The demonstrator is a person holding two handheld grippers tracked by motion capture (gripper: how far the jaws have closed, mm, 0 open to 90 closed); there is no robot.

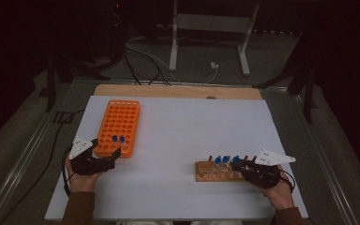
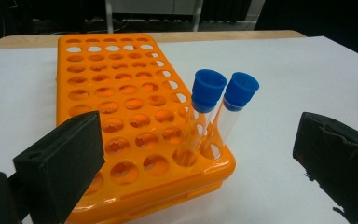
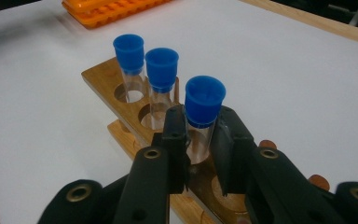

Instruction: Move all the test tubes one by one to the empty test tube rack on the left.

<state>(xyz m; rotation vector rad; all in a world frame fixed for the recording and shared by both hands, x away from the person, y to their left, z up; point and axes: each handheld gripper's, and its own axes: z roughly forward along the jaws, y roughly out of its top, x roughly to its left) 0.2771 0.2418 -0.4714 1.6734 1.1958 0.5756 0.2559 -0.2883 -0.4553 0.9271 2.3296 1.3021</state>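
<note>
Nearest the person, the right gripper (image 3: 199, 140) has its two black jaws closed around the clear body of a blue-capped glass test tube (image 3: 204, 105), gripping it just below the cap while the tube stands in a hole of the brown wooden tube rack (image 3: 103, 72). Just beyond it in the same row stand two more blue-capped tubes (image 3: 161, 67), upright in neighbouring holes. In the high view this wooden rack (image 1: 206, 172) lies at the near right of the white table surface (image 1: 187, 126), with the right gripper (image 1: 246, 165) at its right end.

At the near left, the left gripper (image 1: 107, 153) sits at the near end of the orange plastic multi-hole tube rack (image 1: 118, 126). Its jaws stand wide apart, holding nothing, one on each side of the rack's near corner. Two blue-capped clear tubes (image 2: 208, 91) stand side by side in holes at that corner of the orange rack (image 2: 116, 93), leaning slightly. Beyond the white surface runs a strip of pale wooden table edge (image 1: 178, 91).
</note>
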